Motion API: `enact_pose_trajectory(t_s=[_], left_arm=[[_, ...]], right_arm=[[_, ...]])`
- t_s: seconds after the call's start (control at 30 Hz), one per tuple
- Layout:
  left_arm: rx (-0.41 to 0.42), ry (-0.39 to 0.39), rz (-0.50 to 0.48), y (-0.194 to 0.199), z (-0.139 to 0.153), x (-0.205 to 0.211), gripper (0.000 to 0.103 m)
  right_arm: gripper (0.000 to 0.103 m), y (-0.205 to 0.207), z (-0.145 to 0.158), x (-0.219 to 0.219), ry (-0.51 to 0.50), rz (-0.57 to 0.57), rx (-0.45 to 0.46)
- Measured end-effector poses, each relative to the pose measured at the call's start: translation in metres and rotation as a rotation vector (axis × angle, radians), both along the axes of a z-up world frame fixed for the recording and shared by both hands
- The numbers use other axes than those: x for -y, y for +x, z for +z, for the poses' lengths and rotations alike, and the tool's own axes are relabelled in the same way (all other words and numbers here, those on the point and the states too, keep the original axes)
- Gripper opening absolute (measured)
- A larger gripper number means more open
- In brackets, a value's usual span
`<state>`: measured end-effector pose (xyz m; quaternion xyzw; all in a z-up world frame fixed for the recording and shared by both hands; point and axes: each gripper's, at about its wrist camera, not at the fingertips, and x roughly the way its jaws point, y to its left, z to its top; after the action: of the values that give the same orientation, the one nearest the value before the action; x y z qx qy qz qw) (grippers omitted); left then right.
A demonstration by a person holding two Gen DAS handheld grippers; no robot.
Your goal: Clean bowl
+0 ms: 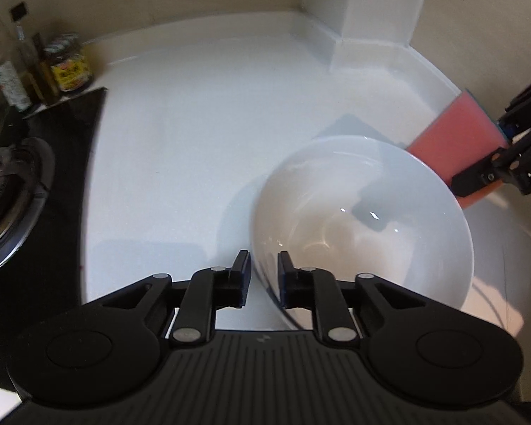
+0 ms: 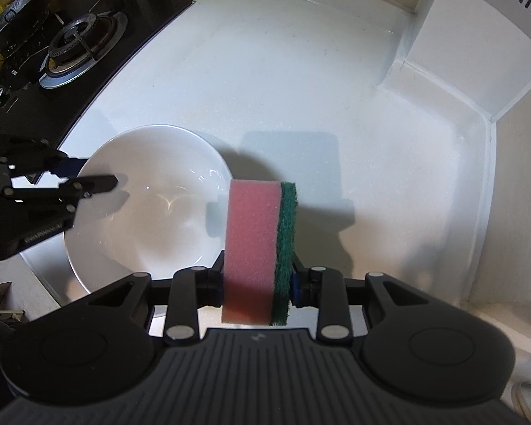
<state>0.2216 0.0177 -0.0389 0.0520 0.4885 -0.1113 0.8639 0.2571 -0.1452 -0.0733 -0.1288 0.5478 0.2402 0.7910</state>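
Observation:
A white bowl [image 1: 364, 219] stands empty on the white counter [image 1: 194, 124], near its front edge. My left gripper [image 1: 263, 272] straddles the bowl's near rim, one finger inside and one outside, shut on the rim. From the right wrist view the same gripper [image 2: 93, 171] sits at the bowl's [image 2: 152, 205] left rim. My right gripper [image 2: 256, 276] is shut on a pink sponge with a green scouring side [image 2: 253, 241], held upright just right of the bowl and above the counter. In the left wrist view the sponge [image 1: 453, 134] hangs beyond the bowl's far right rim.
A black gas hob with a burner [image 2: 78, 42] lies left of the bowl, and a dark pan [image 2: 14, 14] sits at its far side. Bottles and a jar [image 1: 69, 67] stand at the back left. A white wall column [image 2: 453, 35] juts out at the back right.

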Motion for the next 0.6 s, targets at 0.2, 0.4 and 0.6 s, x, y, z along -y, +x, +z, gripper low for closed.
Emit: enact_pose_trajectory(t_s=[0.2, 0.4, 0.6], left_arm=[[0.036, 0.127, -0.326, 0.027, 0.000, 0.012, 0.013], [0.046, 0.126, -0.327, 0.041, 0.005, 0.013, 0.016], [0.019, 0.027, -0.036, 0.003, 0.010, 0.000, 0.021]], right_arm=[[0.028, 0.004, 0.002, -0.001, -0.035, 0.013, 0.009], [0.028, 0.012, 0.000, -0.008, -0.039, 0.007, 0.016], [0.028, 0.005, 0.001, -0.003, 0.003, -0.024, 0.029]])
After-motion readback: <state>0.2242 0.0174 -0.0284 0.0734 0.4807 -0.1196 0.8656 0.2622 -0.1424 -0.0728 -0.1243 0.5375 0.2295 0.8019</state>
